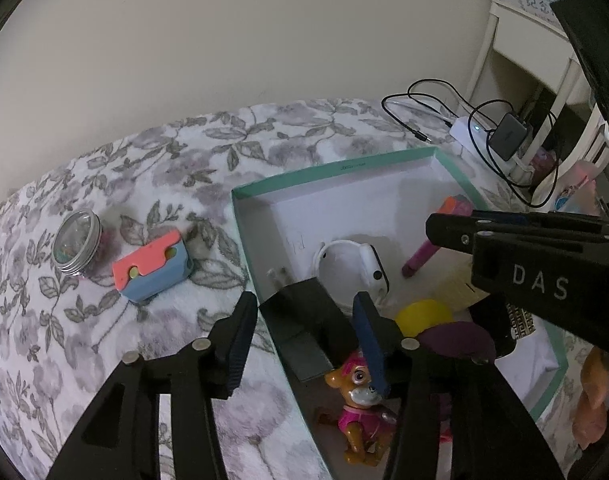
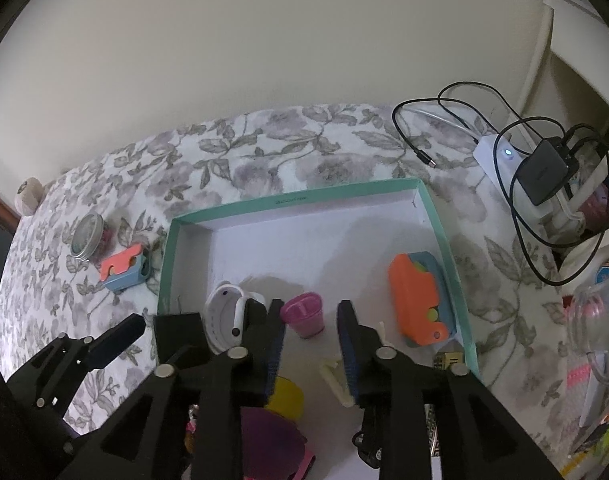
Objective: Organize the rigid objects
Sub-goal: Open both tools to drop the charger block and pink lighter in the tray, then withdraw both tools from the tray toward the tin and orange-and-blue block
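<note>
A teal-rimmed white box [image 1: 336, 167] [image 2: 292, 200] lies on the floral bed cover. Inside are a white smartwatch [image 1: 354, 266] [image 2: 224, 312], a black block [image 1: 304, 320] [image 2: 180, 334], a toy puppy [image 1: 358, 404], a yellow disc [image 1: 424, 314], a pink cup [image 2: 304, 314] and an orange-and-blue toy [image 2: 422, 300]. Outside to the left lie a second orange-and-blue toy [image 1: 152, 270] [image 2: 122, 270] and a metal-lidded jar [image 1: 77, 246] [image 2: 87, 236]. My left gripper [image 1: 304, 328] is open over the box's left wall, around the black block without gripping it. My right gripper [image 2: 310, 328] is open and empty above the box.
A white power strip [image 1: 470, 130] [image 2: 504, 156] with a black charger [image 2: 542, 176] and cables lies at the right of the bed. White shelving [image 1: 516, 40] stands beyond. A beige spool [image 2: 27, 196] sits at the bed's far left edge. Assorted clutter [image 2: 600, 360] lies at the right.
</note>
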`<state>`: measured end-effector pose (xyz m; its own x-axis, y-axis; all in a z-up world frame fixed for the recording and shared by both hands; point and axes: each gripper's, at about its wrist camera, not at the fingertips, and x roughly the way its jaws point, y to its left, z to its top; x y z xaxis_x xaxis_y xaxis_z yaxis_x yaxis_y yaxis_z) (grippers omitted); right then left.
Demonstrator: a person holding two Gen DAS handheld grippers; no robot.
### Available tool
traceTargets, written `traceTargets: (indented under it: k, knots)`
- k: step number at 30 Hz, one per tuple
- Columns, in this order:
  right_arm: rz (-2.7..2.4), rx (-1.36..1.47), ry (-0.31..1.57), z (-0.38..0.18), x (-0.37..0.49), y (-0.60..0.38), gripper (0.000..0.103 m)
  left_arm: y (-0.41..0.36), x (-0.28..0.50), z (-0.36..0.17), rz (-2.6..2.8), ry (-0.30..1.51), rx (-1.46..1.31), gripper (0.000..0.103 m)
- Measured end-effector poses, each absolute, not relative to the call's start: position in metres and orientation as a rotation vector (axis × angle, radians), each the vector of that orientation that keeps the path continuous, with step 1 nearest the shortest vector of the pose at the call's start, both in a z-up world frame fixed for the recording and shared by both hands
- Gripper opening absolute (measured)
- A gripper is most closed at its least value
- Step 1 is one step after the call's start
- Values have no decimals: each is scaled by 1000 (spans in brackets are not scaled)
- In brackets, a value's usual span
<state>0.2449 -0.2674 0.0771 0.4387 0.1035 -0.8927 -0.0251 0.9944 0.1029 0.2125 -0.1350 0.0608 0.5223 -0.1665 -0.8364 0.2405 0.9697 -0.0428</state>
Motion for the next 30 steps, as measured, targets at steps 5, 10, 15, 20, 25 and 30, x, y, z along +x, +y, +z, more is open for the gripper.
traceTargets:
  k: [5,10,15,20,25,30]
  knots:
    - [78,78,1093,85,244,-267,34,-132,213,67,-253,991,57,55]
    - [73,81,1054,98,241,-269,34,-121,215,81,-249,971,-4,55]
    - [74,83,1015,112,237,-270,35,-108,217,90,-215,956,-41,55]
    - [71,75,1011,113,236,-268,56,-92,221,92,-164,956,-91,57]
    - [75,62,1023,109,238,-265,68,-75,224,91,-85,956,-134,74]
    - [78,45,1031,106,239,-262,76,-55,227,86,-1,969,-179,80]
